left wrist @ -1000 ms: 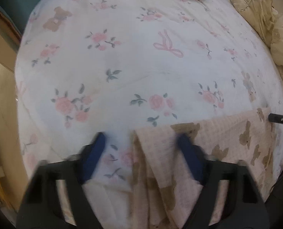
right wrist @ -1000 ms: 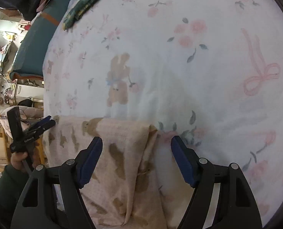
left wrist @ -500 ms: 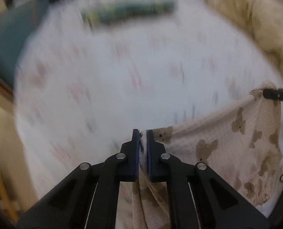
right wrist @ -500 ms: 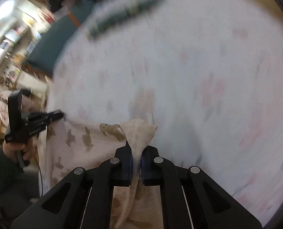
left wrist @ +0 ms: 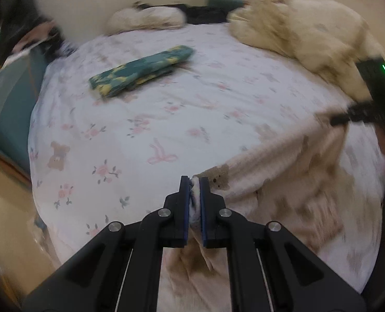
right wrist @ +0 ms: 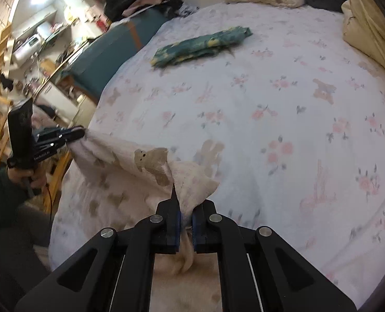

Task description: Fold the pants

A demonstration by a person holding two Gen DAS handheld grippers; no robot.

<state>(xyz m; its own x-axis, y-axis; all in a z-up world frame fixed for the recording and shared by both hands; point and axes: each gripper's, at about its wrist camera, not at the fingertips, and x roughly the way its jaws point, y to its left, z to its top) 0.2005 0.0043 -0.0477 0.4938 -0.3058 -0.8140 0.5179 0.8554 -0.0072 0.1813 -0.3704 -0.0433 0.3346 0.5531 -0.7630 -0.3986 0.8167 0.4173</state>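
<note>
The pants are pale pink with brown bear prints and lie at the near edge of the bed. My left gripper is shut on one corner of their top edge, with cloth bunched between the blue pads. My right gripper is shut on the other corner, and a flap of the pants stands up over it. The edge is stretched between the two and held up off the floral sheet. Each view shows the other gripper: the right gripper in the left wrist view, the left gripper in the right wrist view.
A folded teal and yellow garment lies farther back on the bed. A cream duvet is heaped at the far right, and a pillow lies against the wall. A teal bed frame and cluttered shelves stand to the left.
Both grippers went from open astride the pants' edge to shut on it. They then rose and tipped up, lifting that edge off the sheet.
</note>
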